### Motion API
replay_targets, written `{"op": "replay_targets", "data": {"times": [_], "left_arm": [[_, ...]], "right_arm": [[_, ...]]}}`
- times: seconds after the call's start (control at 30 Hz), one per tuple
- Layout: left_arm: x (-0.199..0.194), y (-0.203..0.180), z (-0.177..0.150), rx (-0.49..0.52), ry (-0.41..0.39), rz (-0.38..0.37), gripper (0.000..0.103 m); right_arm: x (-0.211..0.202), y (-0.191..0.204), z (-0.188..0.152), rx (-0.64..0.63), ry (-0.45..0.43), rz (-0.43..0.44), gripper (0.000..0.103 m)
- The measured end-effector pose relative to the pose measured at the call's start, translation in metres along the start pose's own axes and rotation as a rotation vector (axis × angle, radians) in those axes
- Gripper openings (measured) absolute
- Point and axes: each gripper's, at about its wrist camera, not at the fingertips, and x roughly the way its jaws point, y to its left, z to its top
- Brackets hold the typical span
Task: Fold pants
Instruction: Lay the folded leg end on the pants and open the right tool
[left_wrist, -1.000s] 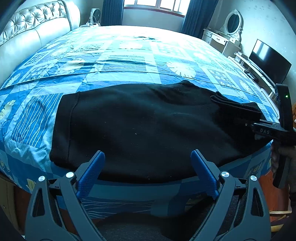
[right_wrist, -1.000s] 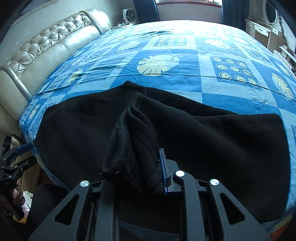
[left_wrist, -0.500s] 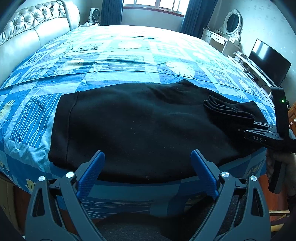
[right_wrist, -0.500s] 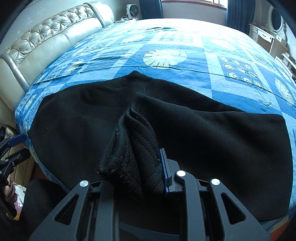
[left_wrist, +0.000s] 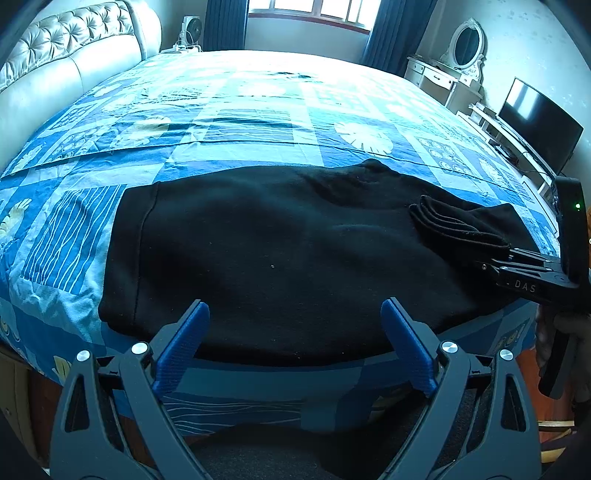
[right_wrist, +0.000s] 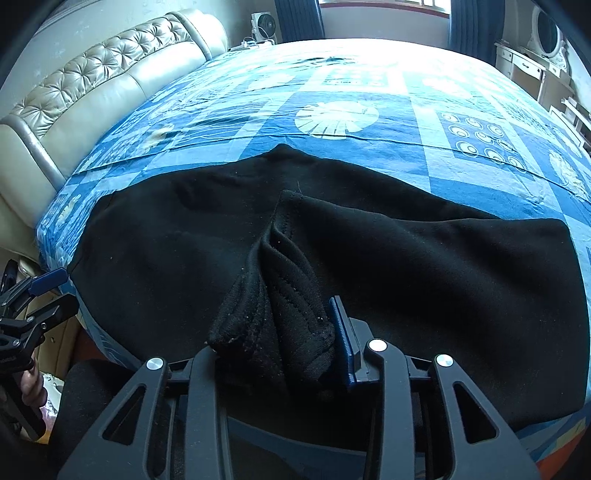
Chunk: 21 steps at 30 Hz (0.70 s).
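Black pants (left_wrist: 266, 254) lie flat across the near edge of the bed, also in the right wrist view (right_wrist: 443, 266). My left gripper (left_wrist: 295, 347) is open and empty, hovering just before the pants' near edge. My right gripper (right_wrist: 280, 332) is shut on a bunched cuff end of the pants (right_wrist: 284, 295) and holds it lifted over the rest of the cloth. In the left wrist view the right gripper (left_wrist: 517, 266) sits at the right with the folded cuff (left_wrist: 454, 229) in it. The left gripper (right_wrist: 33, 295) shows at the left edge of the right wrist view.
The bed has a blue patterned sheet (left_wrist: 258, 110) and a tufted cream headboard (left_wrist: 66, 55) on the left. A TV (left_wrist: 539, 125) and a white dressing table (left_wrist: 447, 74) stand to the right. A window with dark curtains (left_wrist: 310, 11) is at the far wall.
My right gripper has carried the cuff a little leftward over the pants. My left gripper has stayed open in about the same place.
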Motion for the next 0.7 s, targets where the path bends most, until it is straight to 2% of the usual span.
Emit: {"op": "replay_targets", "data": {"times": [0.23, 0.37, 0.63, 0.7], "left_arm": [[0.001, 0.002, 0.0, -0.009, 0.001, 0.009, 0.094], [0.002, 0.002, 0.001, -0.013, 0.0, 0.01, 0.094], [0.003, 0.004, 0.001, -0.018, 0.003, 0.009, 0.094], [0.002, 0.004, 0.001, -0.021, 0.002, 0.007, 0.094]], "right_arm": [[-0.006, 0.004, -0.004, 0.007, -0.014, 0.012, 0.042], [-0.007, 0.005, -0.004, 0.028, -0.016, 0.051, 0.048], [0.0, 0.012, -0.004, 0.064, 0.021, 0.171, 0.052], [-0.011, 0.008, 0.001, 0.075, 0.006, 0.239, 0.052]]}}
